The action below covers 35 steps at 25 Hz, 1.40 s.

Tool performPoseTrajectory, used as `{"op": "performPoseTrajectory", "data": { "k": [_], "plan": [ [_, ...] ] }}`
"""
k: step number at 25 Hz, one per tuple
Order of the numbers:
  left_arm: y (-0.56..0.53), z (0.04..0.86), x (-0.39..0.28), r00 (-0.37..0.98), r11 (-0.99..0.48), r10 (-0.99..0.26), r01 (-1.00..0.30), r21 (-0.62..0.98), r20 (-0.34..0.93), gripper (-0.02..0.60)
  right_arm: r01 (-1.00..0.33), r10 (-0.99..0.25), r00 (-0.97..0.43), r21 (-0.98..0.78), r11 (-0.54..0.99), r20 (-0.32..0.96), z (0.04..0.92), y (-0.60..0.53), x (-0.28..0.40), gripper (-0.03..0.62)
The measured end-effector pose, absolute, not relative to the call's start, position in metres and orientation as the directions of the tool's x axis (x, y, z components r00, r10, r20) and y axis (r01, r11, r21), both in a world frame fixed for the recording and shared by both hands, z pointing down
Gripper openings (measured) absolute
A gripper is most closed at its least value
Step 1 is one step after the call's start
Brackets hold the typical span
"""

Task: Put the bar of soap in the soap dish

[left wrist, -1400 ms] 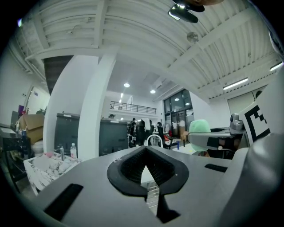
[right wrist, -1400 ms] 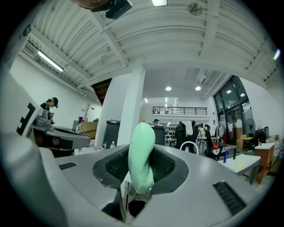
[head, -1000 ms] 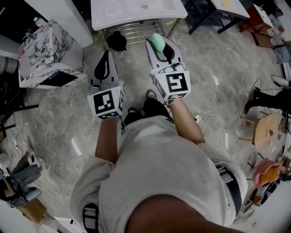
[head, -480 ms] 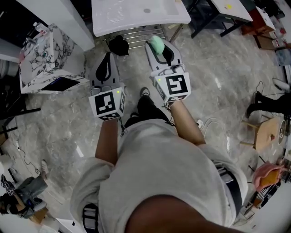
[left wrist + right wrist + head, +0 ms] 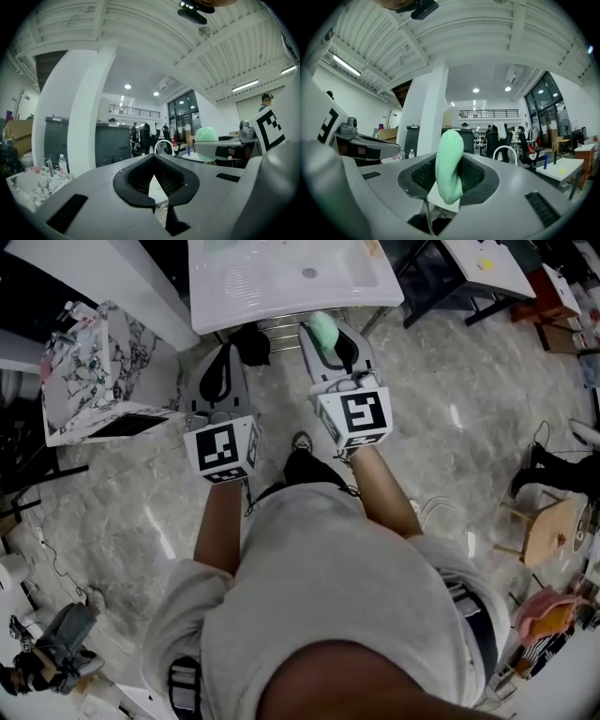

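So, looking down from the head view, both grippers are pointing out level in front of the person over the marble floor (image 5: 450, 456), side by side, toward a white sink top (image 5: 272, 287) along the upper edge. The right gripper (image 5: 332, 341) is pinching the bar of soap (image 5: 323, 328), which is mint green and sticking out past the jaw tips right by the sink's front edge. That view isn't really showing how it's gripped. The right gripper view is: the soap is standing on edge between the black pads, with the jaws partway apart and pressing on its two flat sides. The left gripper (image 5: 222, 360) is looking like a closed dark teardrop from above. Its own view is showing the jaws meeting at the tips with nothing between them, just a sliver of white behind. That same view is also catching the soap side-on off to the right, poking out of the other gripper. Only the head view is giving the drain hole (image 5: 309, 273) in the sink. The patterned box (image 5: 94, 362) on the left is showing a water bottle (image 5: 62, 164) only from the left gripper view.
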<state>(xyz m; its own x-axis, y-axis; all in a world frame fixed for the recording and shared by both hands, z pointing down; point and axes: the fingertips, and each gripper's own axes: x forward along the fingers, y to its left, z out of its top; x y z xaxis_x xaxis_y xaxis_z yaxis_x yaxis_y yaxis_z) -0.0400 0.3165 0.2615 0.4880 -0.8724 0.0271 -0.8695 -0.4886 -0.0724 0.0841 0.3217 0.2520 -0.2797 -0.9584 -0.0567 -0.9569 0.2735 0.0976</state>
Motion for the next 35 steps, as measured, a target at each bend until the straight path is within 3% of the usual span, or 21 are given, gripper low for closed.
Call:
{"op": "performPoseTrajectory", "data": {
  "k": [18,35],
  "plan": [
    [0.228,0.274,0.023,0.432,-0.437,-0.899,-0.896,-0.079,0.071,0.017,-0.936,-0.937,-0.347,0.078,0.344,-0.032,0.267,0.228,0.143,0.112],
    [0.154,0.279,0.02,0.432,-0.435,-0.9,-0.898,-0.067,0.054,0.017,-0.931,-0.935,-0.355,0.104,0.35,-0.027,0.272,0.16,0.14,0.112]
  ]
}}
